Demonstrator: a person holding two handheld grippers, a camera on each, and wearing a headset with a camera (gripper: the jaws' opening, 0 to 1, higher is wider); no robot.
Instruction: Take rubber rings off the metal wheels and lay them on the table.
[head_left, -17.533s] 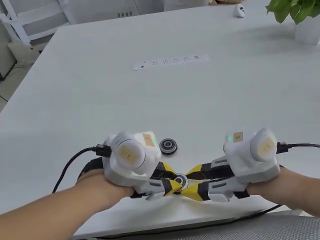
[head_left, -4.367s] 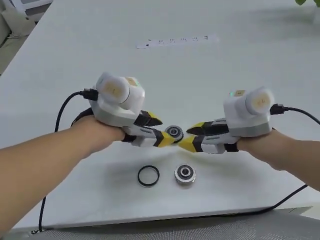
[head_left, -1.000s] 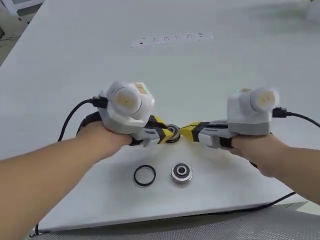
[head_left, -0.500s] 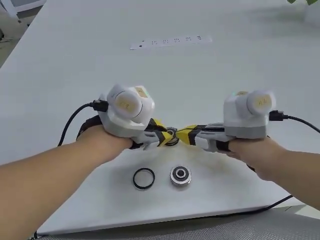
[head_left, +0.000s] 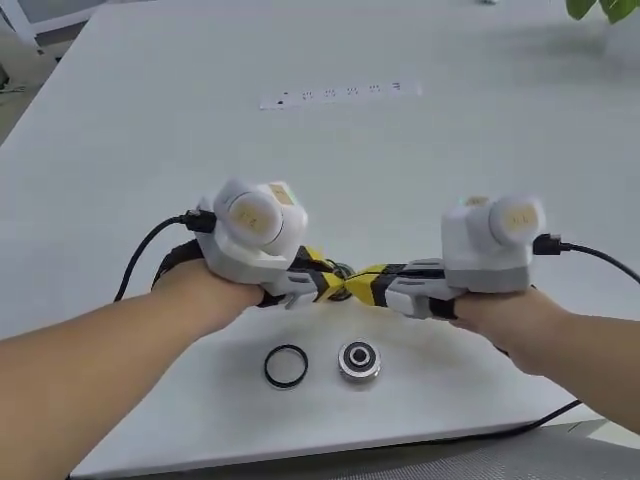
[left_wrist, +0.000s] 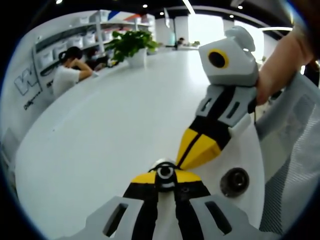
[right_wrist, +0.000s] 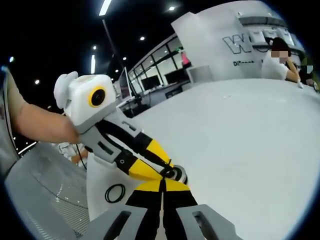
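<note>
Held wheel (left_wrist: 165, 172) sits raised off the table (head_left: 180, 150), clamped between the yellow tips of the left gripper (left_wrist: 165, 179). One tip lies on each side of it, and its dark hub faces that gripper's camera. The right gripper (right_wrist: 162, 186) meets the held wheel from the opposite side. Its jaws are drawn together to a thin slit and its tips are right at the wheel's rim. They may be nipping the rubber there, but the contact is too small and too hidden to be sure.

Nearer the person than the held wheel, a loose rubber ring (head_left: 286, 366) lies flat on the table. A second wheel (head_left: 358, 360) lies flat just beside it, and the two are apart. The ring is below the left gripper's tips in the head view, and the second wheel is almost straight below the held wheel.

A hand grips each tool, the left hand (head_left: 215, 292) to the left of the held wheel and the right hand (head_left: 500, 318) to its right. A black cable (head_left: 150, 250) trails away from the left gripper.

Well beyond the held wheel a white power strip (head_left: 340, 93) lies on the table, and a potted plant (left_wrist: 131, 42) stands at the far edge.
</note>
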